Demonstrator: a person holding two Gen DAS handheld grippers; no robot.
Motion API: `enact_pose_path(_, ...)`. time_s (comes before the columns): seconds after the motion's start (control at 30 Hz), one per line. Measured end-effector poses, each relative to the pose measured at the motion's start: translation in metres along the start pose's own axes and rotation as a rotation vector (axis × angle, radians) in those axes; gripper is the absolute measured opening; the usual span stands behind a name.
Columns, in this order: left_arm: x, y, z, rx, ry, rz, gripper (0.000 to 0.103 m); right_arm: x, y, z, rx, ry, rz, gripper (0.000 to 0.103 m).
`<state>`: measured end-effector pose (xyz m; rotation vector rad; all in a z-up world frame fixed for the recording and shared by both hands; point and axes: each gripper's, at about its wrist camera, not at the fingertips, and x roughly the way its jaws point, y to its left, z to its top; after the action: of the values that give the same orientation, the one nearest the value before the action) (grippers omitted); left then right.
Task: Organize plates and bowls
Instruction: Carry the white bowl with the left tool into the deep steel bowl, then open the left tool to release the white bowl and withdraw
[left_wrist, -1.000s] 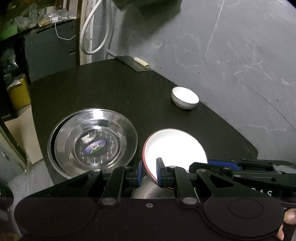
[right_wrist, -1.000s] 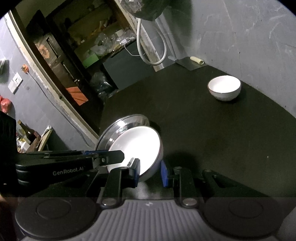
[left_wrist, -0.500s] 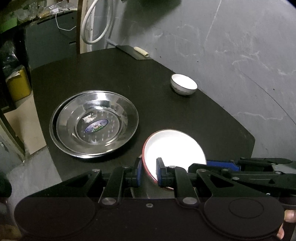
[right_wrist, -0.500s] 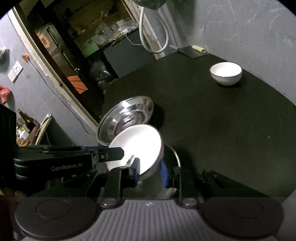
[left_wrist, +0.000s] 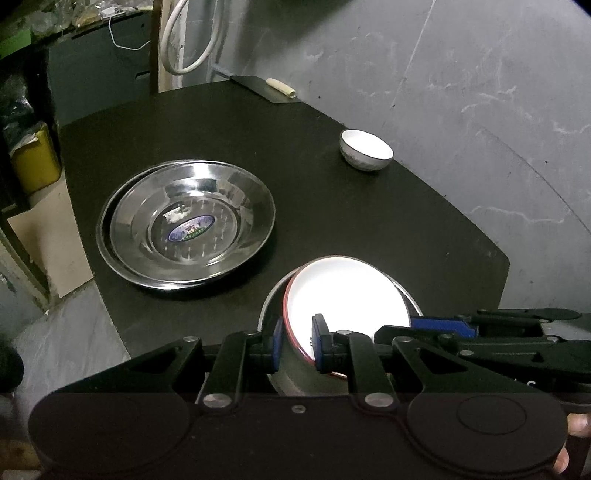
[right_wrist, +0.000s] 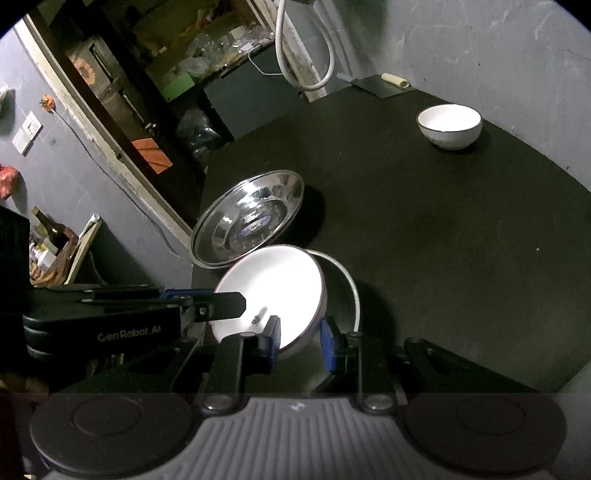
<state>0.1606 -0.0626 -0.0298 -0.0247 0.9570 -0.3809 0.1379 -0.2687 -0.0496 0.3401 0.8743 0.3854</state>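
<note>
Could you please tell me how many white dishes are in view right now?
2: a small white bowl standing alone by the table's far edge, and a red-rimmed white plate held by both grippers over a metal dish. More may be hidden below.

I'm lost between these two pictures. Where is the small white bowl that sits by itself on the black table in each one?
Left wrist view: the small white bowl sits upper right of centre, near the table's far edge by the grey wall.
Right wrist view: the same bowl sits in the upper right, larger in the picture.
Shared landmark: the stacked steel plates, left of the bowl and nearer the camera in both views.
</note>
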Motion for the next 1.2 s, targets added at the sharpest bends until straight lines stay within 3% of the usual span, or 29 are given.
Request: enact_pose_path(1.2,0.0012,0.0022,-0.0015,-0.037,0.035,0.006,0.021,0.0,-0.0007,-0.0016,-0.03,0.018,0.013,0.03)
